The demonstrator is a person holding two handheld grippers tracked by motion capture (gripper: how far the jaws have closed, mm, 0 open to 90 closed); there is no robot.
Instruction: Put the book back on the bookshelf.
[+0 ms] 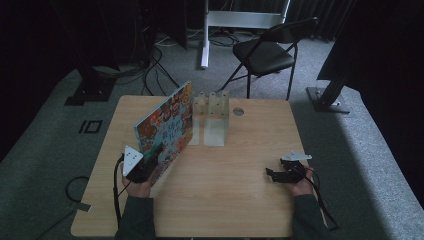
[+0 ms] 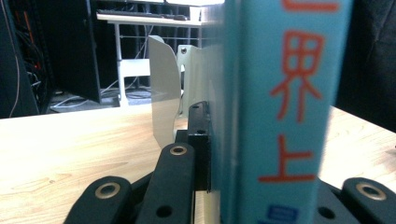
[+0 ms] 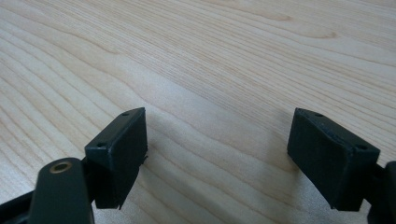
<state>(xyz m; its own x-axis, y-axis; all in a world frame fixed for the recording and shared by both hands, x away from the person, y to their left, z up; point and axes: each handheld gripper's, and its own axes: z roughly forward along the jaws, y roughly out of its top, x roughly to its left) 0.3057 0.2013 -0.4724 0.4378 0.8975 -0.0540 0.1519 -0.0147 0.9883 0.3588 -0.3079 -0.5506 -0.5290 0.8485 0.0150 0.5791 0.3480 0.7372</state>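
Fingers of the left gripper (image 1: 150, 159): clamped flat on both faces of the book (image 1: 167, 124) at its lower near corner, spine edge (image 2: 280, 107) filling the gap between them; fingers of the right gripper (image 3: 233, 154): spread wide, nothing between them, low over bare table (image 3: 210, 56). Book: thin hardcover, stiff boards, glossy and probably slippery, moderately heavy for a corner hold, standing tilted on edge beyond the left fingertips, its far end near the clear slotted rack (image 1: 212, 107). Best hold, by judgement: deep over the spine-side boards, pads flat, since a shallow corner pinch would let it pivot.
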